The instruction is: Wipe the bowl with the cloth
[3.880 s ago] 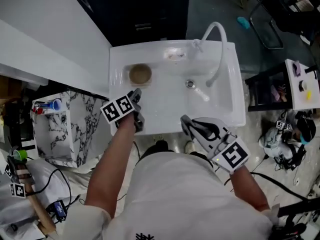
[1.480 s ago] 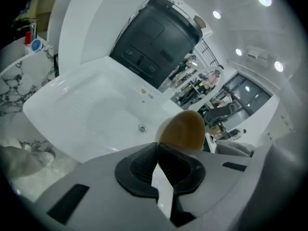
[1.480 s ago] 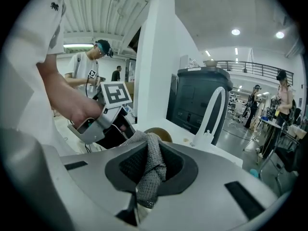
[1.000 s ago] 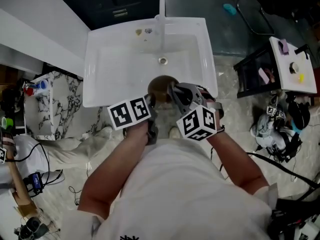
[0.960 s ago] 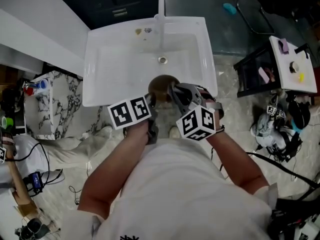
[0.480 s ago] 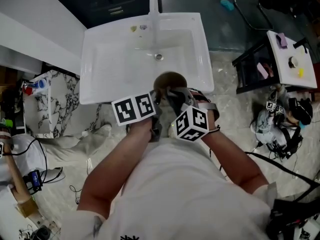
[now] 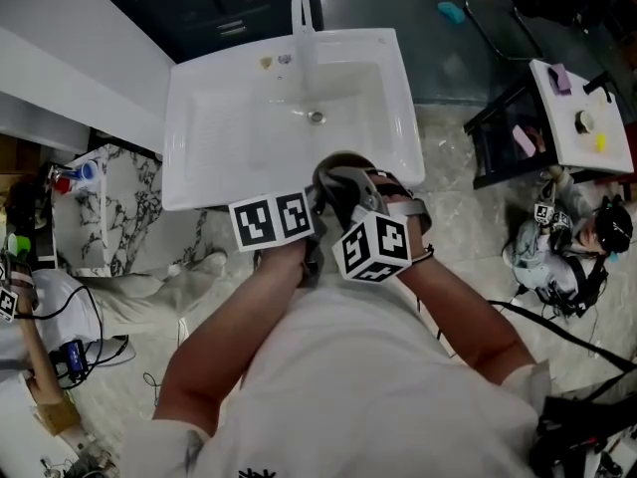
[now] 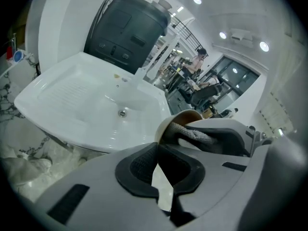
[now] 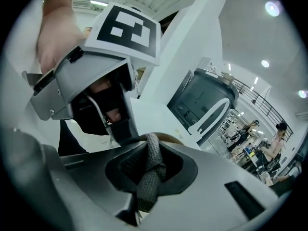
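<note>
The bowl (image 7: 345,157) is held in the air over the near rim of the white sink (image 7: 229,118), between the 2 grippers and close to the person's body. It is cream outside and brown inside. In the left gripper view it is tipped, with its mouth turned toward the right gripper.

The left gripper (image 8: 159,170) has its fingers almost together. Only a thin pale strip shows between the pads, which looks like the bowl's wall pinched at the rim. Its marker cube (image 7: 271,220) faces up in the head view, just left of the bowl.

The right gripper (image 9: 147,170) has its fingers closed on the grey knitted cloth (image 9: 148,177), which is bunched into a thick fold between the pads and hangs out below them. In the left gripper view the front end of the cloth lies inside the bowl, against its inner wall, with the right gripper's grey body reaching in behind it. The 2 grippers are very close, and the right gripper view shows the left one just ahead of it.

The sink basin holds only its drain (image 7: 316,117), and the white faucet (image 7: 299,8) arches over the far edge. A marbled cabinet (image 7: 129,207) stands left of the sink, and a small white table (image 7: 582,118) with a few small items on it stands well off to the right. Cables and gear lie on the floor around both.
</note>
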